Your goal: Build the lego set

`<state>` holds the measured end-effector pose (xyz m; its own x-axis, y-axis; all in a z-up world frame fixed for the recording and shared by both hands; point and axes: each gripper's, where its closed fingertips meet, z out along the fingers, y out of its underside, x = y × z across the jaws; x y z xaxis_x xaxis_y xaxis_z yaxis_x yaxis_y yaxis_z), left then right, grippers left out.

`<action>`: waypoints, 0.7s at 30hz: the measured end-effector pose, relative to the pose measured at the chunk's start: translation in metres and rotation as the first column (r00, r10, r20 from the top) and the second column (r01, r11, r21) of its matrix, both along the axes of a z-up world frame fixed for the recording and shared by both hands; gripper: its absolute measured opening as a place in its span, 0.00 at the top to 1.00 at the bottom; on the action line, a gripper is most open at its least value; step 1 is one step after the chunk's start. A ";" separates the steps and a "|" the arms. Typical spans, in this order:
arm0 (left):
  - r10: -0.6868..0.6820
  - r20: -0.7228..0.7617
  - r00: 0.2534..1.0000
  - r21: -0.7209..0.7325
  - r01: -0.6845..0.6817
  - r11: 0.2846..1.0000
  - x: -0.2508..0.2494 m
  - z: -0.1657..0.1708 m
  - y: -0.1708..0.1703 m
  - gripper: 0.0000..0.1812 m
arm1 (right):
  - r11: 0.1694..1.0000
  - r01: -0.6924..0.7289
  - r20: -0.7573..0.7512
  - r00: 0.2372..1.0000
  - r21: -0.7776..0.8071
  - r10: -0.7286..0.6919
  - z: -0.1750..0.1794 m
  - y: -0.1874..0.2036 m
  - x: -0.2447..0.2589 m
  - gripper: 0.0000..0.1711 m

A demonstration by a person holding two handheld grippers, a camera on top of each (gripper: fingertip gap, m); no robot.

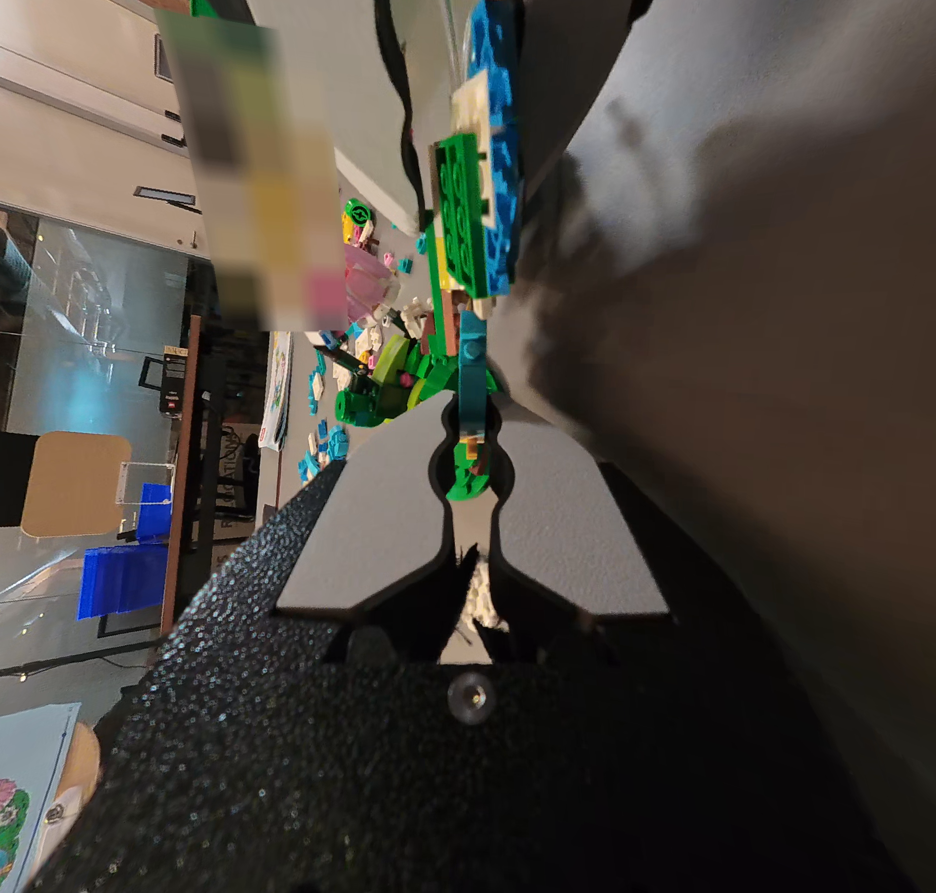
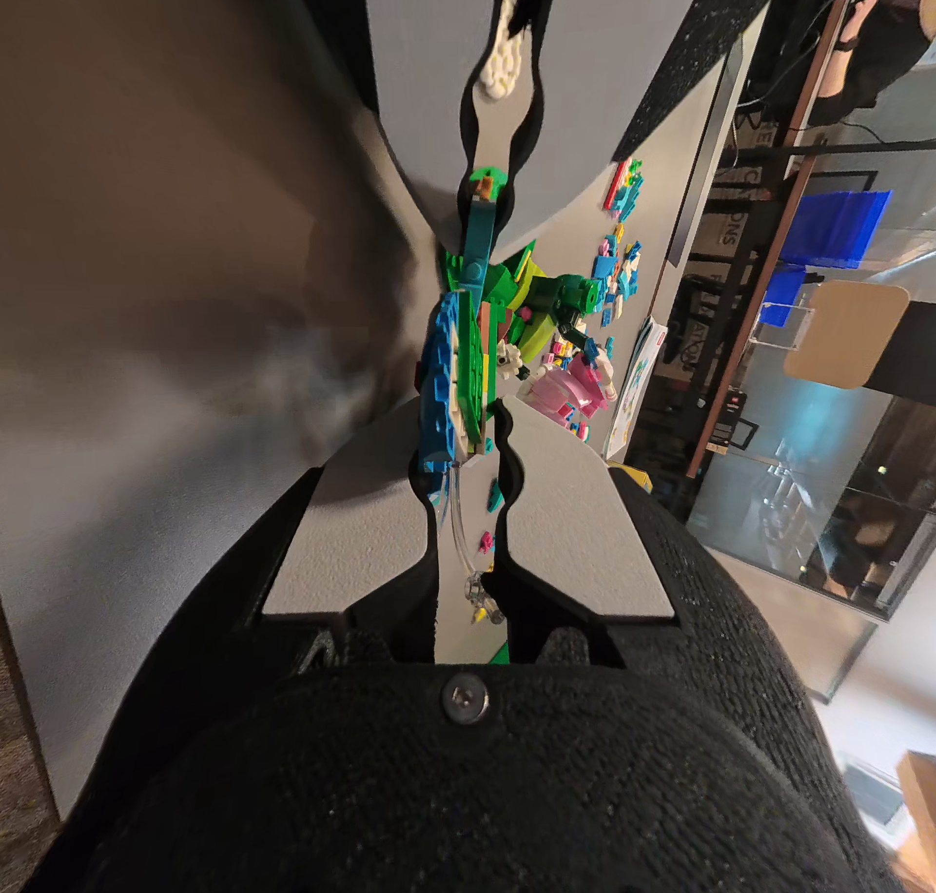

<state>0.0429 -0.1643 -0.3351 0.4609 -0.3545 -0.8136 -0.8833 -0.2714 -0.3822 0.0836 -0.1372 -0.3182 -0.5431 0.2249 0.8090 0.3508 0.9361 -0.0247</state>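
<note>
A lego build hangs between both grippers above the grey table. It is a blue plate (image 1: 499,109) (image 2: 439,362) with a green plate (image 1: 461,210) (image 2: 473,362) on it and a teal curved piece (image 1: 471,372) (image 2: 478,240) at one end. My left gripper (image 1: 471,403) is shut on the teal piece, and it shows at the top of the right wrist view (image 2: 476,240). My right gripper (image 2: 463,413) is shut on the plates' other end, and it shows at the top of the left wrist view (image 1: 473,205). Green leafy parts (image 1: 390,387) (image 2: 557,291) lie just behind; I cannot tell if they are joined.
Several loose small bricks (image 1: 324,443) (image 2: 615,271) are scattered on the table (image 1: 299,362) (image 2: 582,200). A pink flower build (image 1: 367,281) (image 2: 572,387) and an instruction booklet (image 1: 278,392) (image 2: 633,387) lie near them. Blue bins (image 1: 126,580) (image 2: 835,225) stand beyond the table's edge.
</note>
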 end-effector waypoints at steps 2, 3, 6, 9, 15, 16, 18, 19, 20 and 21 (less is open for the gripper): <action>0.006 0.007 1.000 -0.001 -0.006 1.000 0.000 0.000 0.000 0.95 | 0.999 0.013 0.006 1.000 -0.029 -0.013 -0.001 0.000 0.000 0.88; 0.010 0.010 1.000 -0.001 -0.010 1.000 0.000 0.000 0.000 0.95 | 0.999 0.018 0.010 1.000 -0.033 -0.018 -0.001 0.000 0.000 0.87; 0.024 0.021 0.999 0.005 -0.024 1.000 -0.003 0.001 0.000 0.95 | 1.000 0.019 0.022 1.000 0.010 -0.019 -0.002 0.002 0.001 0.87; 0.037 0.036 0.999 0.008 -0.037 0.999 -0.004 0.003 0.000 0.95 | 0.999 0.015 0.034 0.999 0.045 -0.016 -0.004 0.003 0.002 0.86; 0.034 0.040 0.999 -0.003 -0.034 0.999 -0.005 0.002 0.000 0.96 | 0.999 0.015 0.060 0.998 0.047 -0.018 -0.005 0.003 0.002 0.86; 0.036 0.034 0.999 -0.004 -0.036 0.999 -0.006 0.002 0.000 0.95 | 0.999 0.015 0.061 0.998 0.052 -0.018 -0.005 0.004 0.002 0.86; 0.039 0.006 0.999 -0.011 -0.039 0.999 -0.008 0.000 0.000 0.95 | 0.999 0.013 0.064 0.998 0.044 -0.016 -0.004 0.004 0.002 0.86; 0.033 -0.009 0.999 -0.012 -0.033 0.999 -0.008 0.000 0.000 0.95 | 0.999 0.010 0.072 0.997 0.033 -0.013 -0.005 0.004 0.003 0.86; 0.029 -0.014 0.999 -0.010 -0.029 1.000 -0.007 0.000 0.000 0.95 | 1.000 0.004 0.081 0.997 0.028 -0.007 -0.007 0.003 0.003 0.86; 0.024 -0.007 1.000 -0.009 -0.024 1.000 -0.006 0.000 0.000 0.95 | 0.999 -0.004 0.085 0.996 0.033 0.001 -0.007 0.003 0.004 0.86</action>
<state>0.0369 -0.1641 -0.3352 0.4636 -0.3506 -0.8137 -0.8792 -0.2957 -0.3736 0.0872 -0.1342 -0.3257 -0.6111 0.1975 0.7665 0.3477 0.9369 0.0359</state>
